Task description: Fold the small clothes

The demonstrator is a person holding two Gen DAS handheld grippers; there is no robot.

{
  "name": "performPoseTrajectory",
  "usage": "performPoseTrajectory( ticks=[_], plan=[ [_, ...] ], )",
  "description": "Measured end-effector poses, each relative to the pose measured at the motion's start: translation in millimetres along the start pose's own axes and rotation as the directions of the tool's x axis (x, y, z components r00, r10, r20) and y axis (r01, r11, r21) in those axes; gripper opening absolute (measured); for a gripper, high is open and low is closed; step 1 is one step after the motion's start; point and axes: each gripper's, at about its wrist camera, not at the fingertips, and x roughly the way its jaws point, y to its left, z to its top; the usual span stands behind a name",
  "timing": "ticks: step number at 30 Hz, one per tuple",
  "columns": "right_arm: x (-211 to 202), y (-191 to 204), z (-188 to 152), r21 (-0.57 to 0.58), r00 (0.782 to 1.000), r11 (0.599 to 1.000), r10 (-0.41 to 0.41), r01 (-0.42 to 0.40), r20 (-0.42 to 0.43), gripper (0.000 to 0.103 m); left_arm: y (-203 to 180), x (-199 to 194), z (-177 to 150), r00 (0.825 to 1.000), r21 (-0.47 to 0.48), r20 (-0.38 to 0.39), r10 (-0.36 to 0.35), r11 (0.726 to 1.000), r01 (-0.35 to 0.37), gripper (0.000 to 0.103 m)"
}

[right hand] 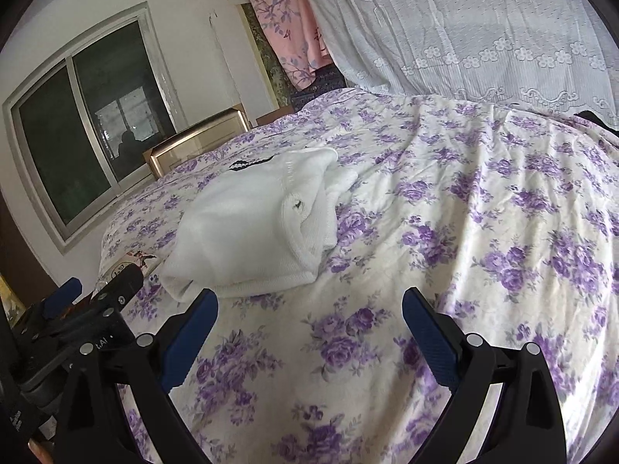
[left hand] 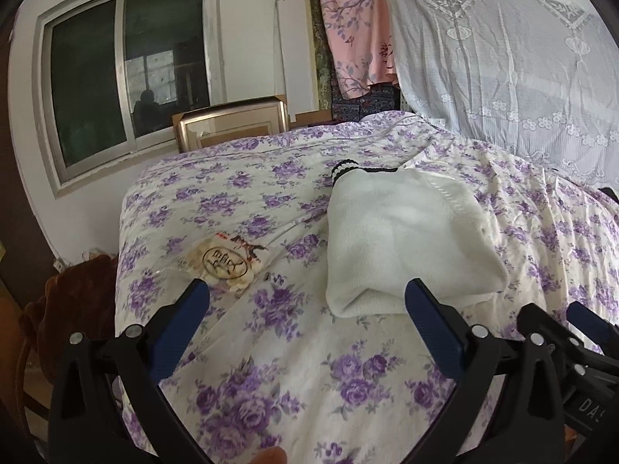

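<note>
Folded white garment (right hand: 247, 228) on floral bedspread (right hand: 464, 232)

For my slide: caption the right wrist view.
Open right gripper hovers before a folded white knit garment on a purple-floral bedspread.

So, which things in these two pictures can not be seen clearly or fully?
- White folded garment: its underside and inner layers are hidden by its own top fold in both views; its type is unclear.
- Packet on the floral bedspread: in the right wrist view, mostly hidden behind the left claw.
- Packet's printed text: too small in the left wrist view.
- Right claw: in the left wrist view, cut off by the right edge.
</note>
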Motion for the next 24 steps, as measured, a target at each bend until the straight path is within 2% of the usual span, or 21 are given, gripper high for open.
performPoseTrajectory(
  ticks=[10,15,20,24],
  plan=[
    [-24,4,-9,-0.028,0.994,0.998,-0.056,0.059,0.098,0.098,1,-16,-7,0.999,-0.011,0.040,0.017,1.000,-0.017,0.099],
    [-29,7,-5,-0.039,0.995,0.998,-0.054,0.058,0.087,0.098,0,-15,-3,0.999,-0.024,0.038,0.018,1.000,-0.017,0.099],
    [-37,16,7,-0.066,0.996,0.996,-0.062,0.066,0.069,0.100,7,-16,12,0.995,-0.077,0.023,0.097,0.992,-0.095,0.099],
    [-47,23,21,-0.060,0.999,0.998,-0.016,0.017,0.030,0.100,12,-22,18,0.998,-0.109,-0.027,0.062,0.992,-0.065,0.099]
  ],
)
